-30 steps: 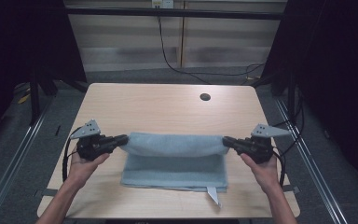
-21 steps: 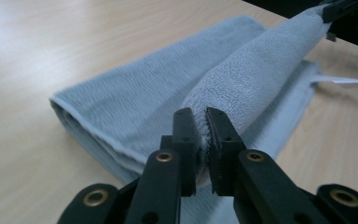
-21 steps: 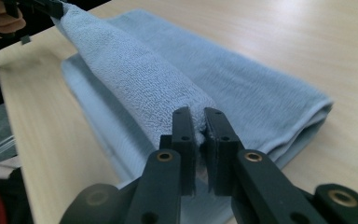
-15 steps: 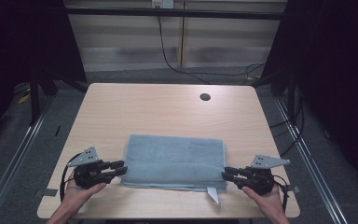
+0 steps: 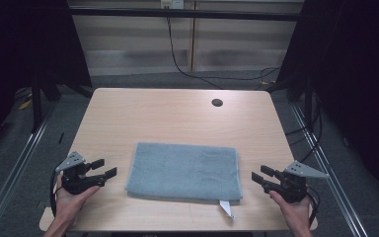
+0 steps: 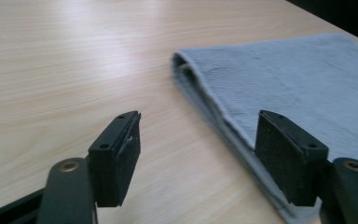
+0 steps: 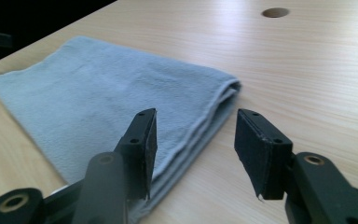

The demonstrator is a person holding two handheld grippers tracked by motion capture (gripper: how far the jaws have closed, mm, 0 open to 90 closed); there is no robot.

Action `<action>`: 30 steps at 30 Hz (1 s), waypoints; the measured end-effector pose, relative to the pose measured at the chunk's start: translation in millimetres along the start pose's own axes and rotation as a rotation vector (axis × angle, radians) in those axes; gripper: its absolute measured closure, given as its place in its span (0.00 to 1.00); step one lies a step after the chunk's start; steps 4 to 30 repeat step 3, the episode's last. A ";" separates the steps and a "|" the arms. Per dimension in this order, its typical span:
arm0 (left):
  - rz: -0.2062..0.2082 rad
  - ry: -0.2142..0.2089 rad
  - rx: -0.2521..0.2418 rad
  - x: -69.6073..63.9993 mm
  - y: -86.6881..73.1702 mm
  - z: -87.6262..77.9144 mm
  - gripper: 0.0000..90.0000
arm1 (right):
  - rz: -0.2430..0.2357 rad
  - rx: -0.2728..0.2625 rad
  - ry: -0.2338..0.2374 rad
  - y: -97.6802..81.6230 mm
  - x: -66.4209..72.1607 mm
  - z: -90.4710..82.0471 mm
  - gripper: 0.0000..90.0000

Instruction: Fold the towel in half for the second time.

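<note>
A folded grey-blue towel (image 5: 185, 171) lay flat near the front edge of the desk (image 5: 177, 116), midway between its left and right edges, as a person held the left claw (image 5: 104, 168) and the right claw (image 5: 259, 175) just off its short ends, both released with jaws spread and nothing between them. Judged from the layout, the step in hand looked like a further fold: each claw would do best to bite both layers at a near corner, close fully before lifting, and rise level with the other so the edges meet square (a one-layer pinch would let the fold slip open). The cloth was thick and nappy, doubled over with stacked hems visible at each end, and a white tag (image 5: 225, 208) poked out at its front right corner
</note>
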State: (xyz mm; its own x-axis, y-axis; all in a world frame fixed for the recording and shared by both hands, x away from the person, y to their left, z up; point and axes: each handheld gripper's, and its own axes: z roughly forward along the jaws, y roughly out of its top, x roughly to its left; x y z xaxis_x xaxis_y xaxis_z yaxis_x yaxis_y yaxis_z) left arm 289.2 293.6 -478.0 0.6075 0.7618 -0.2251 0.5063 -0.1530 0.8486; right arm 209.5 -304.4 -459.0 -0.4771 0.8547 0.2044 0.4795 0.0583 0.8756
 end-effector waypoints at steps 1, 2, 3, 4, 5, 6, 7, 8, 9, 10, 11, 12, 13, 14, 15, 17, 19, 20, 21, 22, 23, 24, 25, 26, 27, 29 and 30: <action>-0.016 -0.001 0.007 4.7 -1.1 0.8 0.31 | 0.004 0.000 -0.009 -0.8 -1.8 -0.4 0.52; -0.016 -0.001 0.007 4.7 -1.1 0.8 0.29 | 0.005 0.005 -0.027 -1.8 -2.6 0.2 0.50; -0.021 0.001 0.013 6.0 -1.6 2.1 0.29 | 0.005 0.005 -0.027 -1.8 -2.6 0.2 0.50; -0.021 0.001 0.013 6.0 -1.6 2.1 0.29 | 0.005 0.005 -0.027 -1.8 -2.6 0.2 0.50; -0.021 0.001 0.013 6.0 -1.6 2.1 0.29 | 0.005 0.005 -0.027 -1.8 -2.6 0.2 0.50; -0.021 0.001 0.013 6.0 -1.6 2.1 0.29 | 0.005 0.005 -0.027 -1.8 -2.6 0.2 0.50; -0.021 0.001 0.013 6.0 -1.6 2.1 0.29 | 0.005 0.005 -0.027 -1.8 -2.6 0.2 0.50; -0.021 0.001 0.013 6.0 -1.6 2.1 0.29 | 0.005 0.005 -0.027 -1.8 -2.6 0.2 0.50; -0.021 0.001 0.013 6.0 -1.6 2.1 0.29 | 0.005 0.005 -0.027 -1.8 -2.6 0.2 0.50; -0.021 0.001 0.013 6.0 -1.6 2.1 0.29 | 0.005 0.005 -0.027 -1.8 -2.6 0.2 0.50; -0.021 0.001 0.013 6.0 -1.6 2.1 0.29 | 0.005 0.005 -0.027 -1.8 -2.6 0.2 0.50; -0.021 0.001 0.013 6.0 -1.6 2.1 0.29 | 0.005 0.005 -0.027 -1.8 -2.6 0.2 0.50; -0.021 0.001 0.013 6.0 -1.6 2.1 0.29 | 0.005 0.005 -0.027 -1.8 -2.6 0.2 0.50; -0.021 0.001 0.013 6.0 -1.6 2.1 0.29 | 0.005 0.005 -0.027 -1.8 -2.6 0.2 0.50; -0.021 0.001 0.013 6.0 -1.6 2.1 0.29 | 0.005 0.005 -0.027 -1.8 -2.6 0.2 0.50; -0.021 0.001 0.013 6.0 -1.6 2.1 0.29 | 0.005 0.005 -0.027 -1.8 -2.6 0.2 0.50; -0.021 0.001 0.013 6.0 -1.6 2.1 0.29 | 0.005 0.005 -0.027 -1.8 -2.6 0.2 0.50; -0.021 0.001 0.013 6.0 -1.6 2.1 0.29 | 0.005 0.005 -0.027 -1.8 -2.6 0.2 0.50; -0.021 0.001 0.013 6.0 -1.6 2.1 0.29 | 0.005 0.005 -0.027 -1.8 -2.6 0.2 0.50; -0.021 0.001 0.013 6.0 -1.6 2.1 0.29 | 0.005 0.005 -0.027 -1.8 -2.6 0.2 0.50; -0.021 0.001 0.013 6.0 -1.6 2.1 0.29 | 0.005 0.005 -0.027 -1.8 -2.6 0.2 0.50; -0.021 0.001 0.013 6.0 -1.6 2.1 0.29 | 0.005 0.005 -0.027 -1.8 -2.6 0.2 0.50; -0.021 0.001 0.013 6.0 -1.6 2.1 0.29 | 0.005 0.005 -0.027 -1.8 -2.6 0.2 0.50; -0.021 0.001 0.013 6.0 -1.6 2.1 0.29 | 0.005 0.005 -0.027 -1.8 -2.6 0.2 0.50; -0.021 0.001 0.013 6.0 -1.6 2.1 0.29 | 0.005 0.005 -0.027 -1.8 -2.6 0.2 0.50; -0.021 0.001 0.013 6.0 -1.6 2.1 0.29 | 0.005 0.005 -0.027 -1.8 -2.6 0.2 0.50; -0.021 0.001 0.013 6.0 -1.6 2.1 0.29 | 0.005 0.005 -0.027 -1.8 -2.6 0.2 0.50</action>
